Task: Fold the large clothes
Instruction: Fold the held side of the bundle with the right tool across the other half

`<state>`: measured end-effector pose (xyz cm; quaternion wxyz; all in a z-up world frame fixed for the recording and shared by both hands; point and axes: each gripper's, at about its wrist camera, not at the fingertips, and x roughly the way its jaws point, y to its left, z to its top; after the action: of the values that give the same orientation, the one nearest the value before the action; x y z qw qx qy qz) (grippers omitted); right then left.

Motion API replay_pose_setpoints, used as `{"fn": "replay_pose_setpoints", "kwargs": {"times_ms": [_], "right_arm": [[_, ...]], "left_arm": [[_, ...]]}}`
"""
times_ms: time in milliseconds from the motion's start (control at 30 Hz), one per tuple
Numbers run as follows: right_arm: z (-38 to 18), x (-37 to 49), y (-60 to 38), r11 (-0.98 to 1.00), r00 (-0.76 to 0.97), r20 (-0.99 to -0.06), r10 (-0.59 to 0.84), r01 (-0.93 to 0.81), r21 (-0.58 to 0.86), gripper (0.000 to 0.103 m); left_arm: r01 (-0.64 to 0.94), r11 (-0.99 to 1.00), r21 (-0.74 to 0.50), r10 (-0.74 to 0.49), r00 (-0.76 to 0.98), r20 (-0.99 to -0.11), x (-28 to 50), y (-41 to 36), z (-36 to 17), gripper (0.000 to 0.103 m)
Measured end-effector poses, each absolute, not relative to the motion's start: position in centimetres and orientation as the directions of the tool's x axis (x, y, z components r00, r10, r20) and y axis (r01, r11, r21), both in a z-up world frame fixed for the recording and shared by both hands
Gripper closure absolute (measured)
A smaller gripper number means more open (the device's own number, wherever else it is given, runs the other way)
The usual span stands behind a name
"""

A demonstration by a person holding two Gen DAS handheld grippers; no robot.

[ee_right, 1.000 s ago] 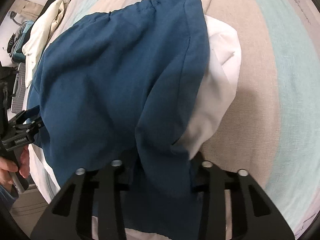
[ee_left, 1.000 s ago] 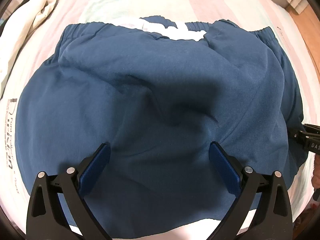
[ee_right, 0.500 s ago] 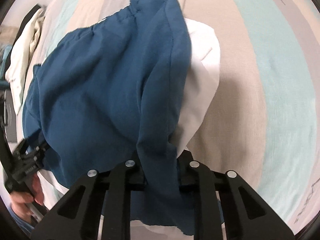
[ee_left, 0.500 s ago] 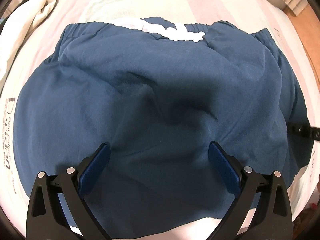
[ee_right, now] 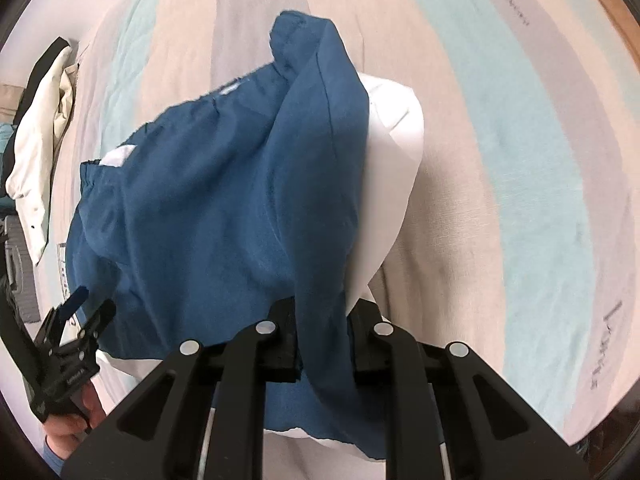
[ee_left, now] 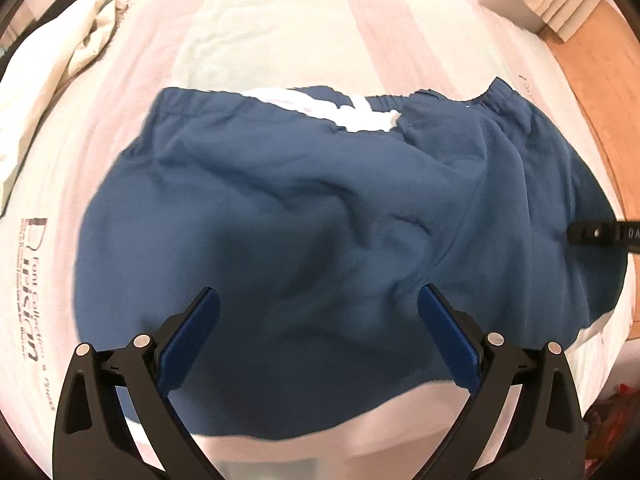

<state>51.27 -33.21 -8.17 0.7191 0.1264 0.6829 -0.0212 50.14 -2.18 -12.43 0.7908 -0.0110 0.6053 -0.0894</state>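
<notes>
Raised shorts (ee_right: 224, 200) between right gripper (ee_right: 322, 344) pads.

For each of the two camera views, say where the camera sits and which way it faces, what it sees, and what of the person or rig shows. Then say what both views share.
Left wrist: on the left gripper, looking steeply down at the dark blue elastic-waisted shorts on the pastel striped bedsheet; its fingers stand apart, with the right gripper's tip at the right edge.
Right wrist: on the right gripper, facing down, jaws just closed on the shorts' edge; the left gripper and a hand show lower left.
Shared: shorts, sheet, cream garment.
</notes>
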Motion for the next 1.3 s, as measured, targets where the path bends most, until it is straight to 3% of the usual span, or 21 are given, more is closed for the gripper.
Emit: {"fn": "replay_pose_setpoints", "kwargs": {"times_ms": [500, 1300], "right_arm": [[-1.5, 48.9, -22.7, 0.988, 0.155, -0.987, 0.039, 0.140, 0.061, 0.090], [-2.5, 48.5, -2.2, 0.998, 0.184, -0.981, 0.053, 0.024, 0.058, 0.092]], "left_arm": [[0.118, 0.982, -0.147, -0.175, 0.287, -0.942, 47.7, 6.9, -8.9, 0.006], [0.042, 0.987, -0.157, -0.162, 0.287, -0.944, 45.9, 19.8, -7.9, 0.006]]}}
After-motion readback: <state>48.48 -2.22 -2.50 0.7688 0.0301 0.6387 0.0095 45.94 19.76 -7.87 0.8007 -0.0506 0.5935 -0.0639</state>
